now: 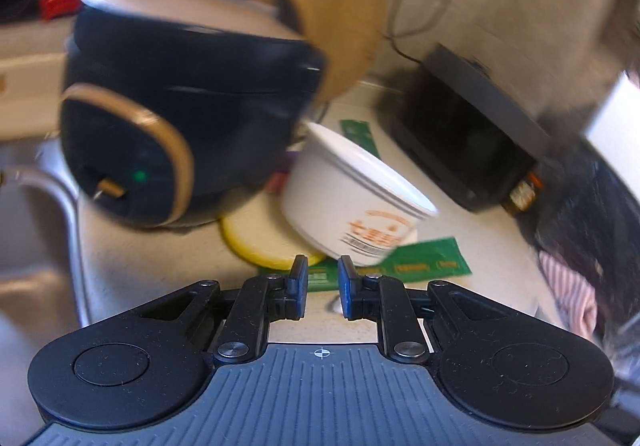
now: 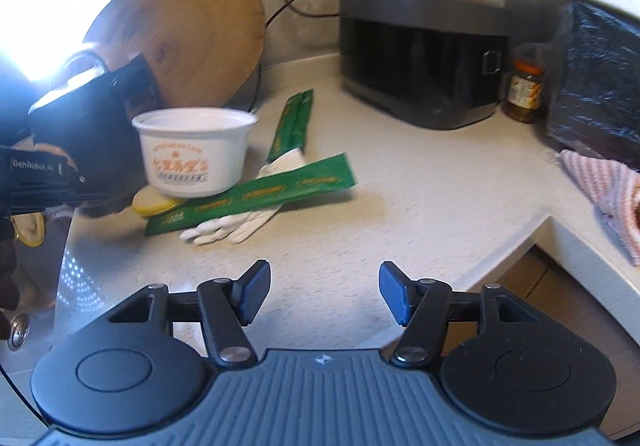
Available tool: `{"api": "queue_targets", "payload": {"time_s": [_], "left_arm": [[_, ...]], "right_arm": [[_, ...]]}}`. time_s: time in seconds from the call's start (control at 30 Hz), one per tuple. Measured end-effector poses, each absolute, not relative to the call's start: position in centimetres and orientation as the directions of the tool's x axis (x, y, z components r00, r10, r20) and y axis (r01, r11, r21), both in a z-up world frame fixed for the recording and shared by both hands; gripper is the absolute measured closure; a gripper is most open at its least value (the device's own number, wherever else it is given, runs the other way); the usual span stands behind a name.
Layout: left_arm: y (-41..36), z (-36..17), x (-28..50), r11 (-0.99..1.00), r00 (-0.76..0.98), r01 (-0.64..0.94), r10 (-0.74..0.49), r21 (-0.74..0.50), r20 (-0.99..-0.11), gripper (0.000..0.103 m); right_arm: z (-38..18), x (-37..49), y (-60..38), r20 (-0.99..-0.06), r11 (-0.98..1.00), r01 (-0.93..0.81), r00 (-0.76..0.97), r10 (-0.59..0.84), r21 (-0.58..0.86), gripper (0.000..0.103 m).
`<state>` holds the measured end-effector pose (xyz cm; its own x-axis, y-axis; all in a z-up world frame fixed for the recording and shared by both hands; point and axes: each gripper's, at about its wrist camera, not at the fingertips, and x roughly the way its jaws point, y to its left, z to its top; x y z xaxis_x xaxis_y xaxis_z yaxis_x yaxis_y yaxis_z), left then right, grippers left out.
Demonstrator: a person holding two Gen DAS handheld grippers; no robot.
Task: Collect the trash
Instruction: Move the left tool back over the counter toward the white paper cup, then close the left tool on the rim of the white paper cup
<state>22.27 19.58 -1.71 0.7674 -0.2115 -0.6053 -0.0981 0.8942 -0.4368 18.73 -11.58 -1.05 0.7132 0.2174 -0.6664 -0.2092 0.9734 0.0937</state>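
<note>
On the counter (image 2: 400,182) before you: a white paper bowl (image 2: 195,150) sitting on a yellow lid (image 2: 154,203) and the long green wrapper (image 2: 256,193), with a white glove (image 2: 234,226) beneath and a second green wrapper (image 2: 292,124) behind. Your left gripper (image 1: 323,275) holds nothing, its jaws a narrow gap apart just short of the bowl. Your right gripper (image 2: 323,292) stands wide and empty, well back from the heap.

Rice cooker (image 1: 168,118) motion-blurred; yellow lid (image 1: 256,242) half hidden under white cup (image 1: 352,202); striped cloth (image 2: 608,198) cut by edge.
</note>
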Motion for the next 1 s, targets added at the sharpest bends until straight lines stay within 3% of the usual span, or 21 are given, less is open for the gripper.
{"api": "queue_targets", "payload": {"time_s": [0.23,0.37,0.53,0.7,0.9,0.97,1.0], "left_arm": [[20.1,1.9,24.2,0.876,0.814,0.011,-0.288,-0.482,-0.505,0.084],[19.5,3.7,26.4,0.896,0.859,-0.013,-0.217,-0.444,-0.463,0.084],[18.9,2.0,28.8,0.922,0.821,-0.098,-0.137,-0.374,-0.554,0.084],[18.9,-0.5,28.4,0.934,0.774,-0.109,-0.135,-0.34,-0.618,0.084],[20.1,-3.6,27.5,0.9,0.727,-0.104,-0.221,-0.423,-0.65,0.084],[20.5,-3.9,27.1,0.897,0.732,-0.104,-0.223,-0.429,-0.644,0.084],[20.7,-4.0,27.0,0.896,0.736,-0.108,-0.219,-0.431,-0.64,0.084]], "right_arm": [[-0.8,19.1,-9.9,-0.662,0.965,-0.254,0.712,0.234,0.068,0.042],[0.0,19.6,-9.6,-0.651,0.964,-0.254,0.72,0.239,0.073,0.042],[3.2,22.4,-9.5,-0.613,0.949,-0.287,0.729,0.305,0.131,0.042],[5.3,28.2,-9.1,-0.608,0.93,-0.274,0.703,0.368,0.245,0.039],[2.5,34.3,-5.6,-0.69,0.932,-0.26,0.627,0.362,0.253,0.039],[0.9,34.8,-4.3,-0.721,0.926,-0.281,0.583,0.374,0.253,0.054],[0.2,34.7,-3.9,-0.736,0.917,-0.296,0.551,0.393,0.268,0.072]]}}
